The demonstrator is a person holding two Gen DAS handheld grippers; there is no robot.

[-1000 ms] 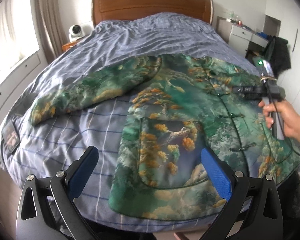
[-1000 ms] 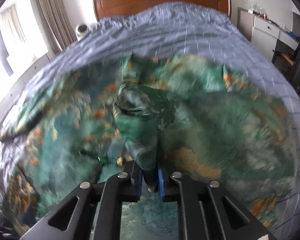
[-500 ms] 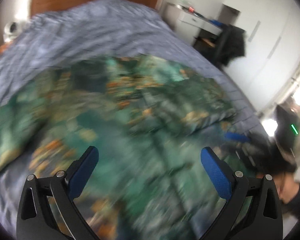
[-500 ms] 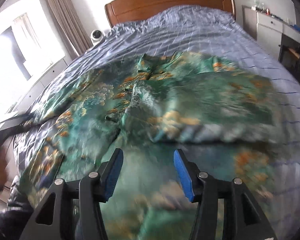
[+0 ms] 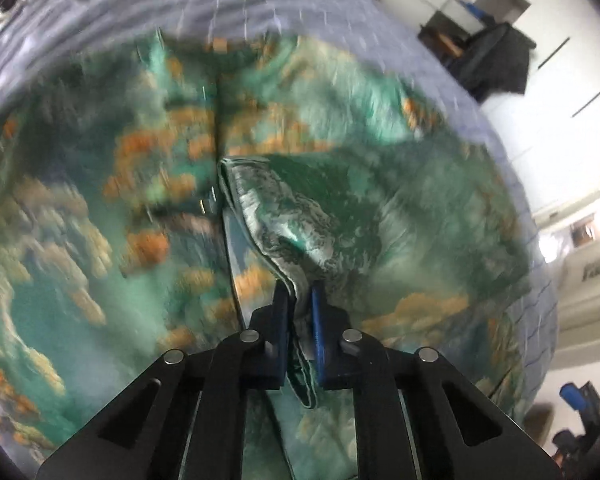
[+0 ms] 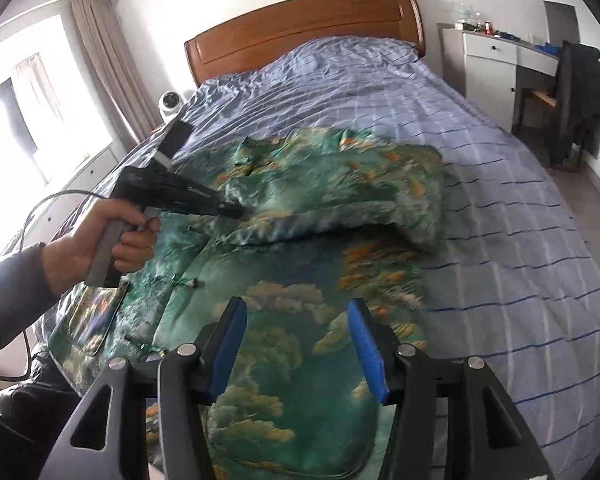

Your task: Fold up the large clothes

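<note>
Bedroom w/ wooden headboard; wide bed in blue checked quilt point(image 6: 440, 128) carries the green satin jacket w/ orange cloud print point(image 6: 300, 360), spread across its near half, one sleeve already folded over. Left tool point(image 5: 300, 304) has just clenched on a bunched fold of the jacket. Right tool point(image 6: 296, 344) half-spread, jaws having just parted, nothing between. Judgement: lift the fold high, carry across evenly, lay flat w/o dragging underlayers.

In the left wrist view, the green jacket point(image 5: 380, 208) is blurred, and its pattern is unclear. In the right wrist view, the bottom edge cuts off its near hem, and the person's sleeve point(image 6: 8, 280) leaves the left edge.
</note>
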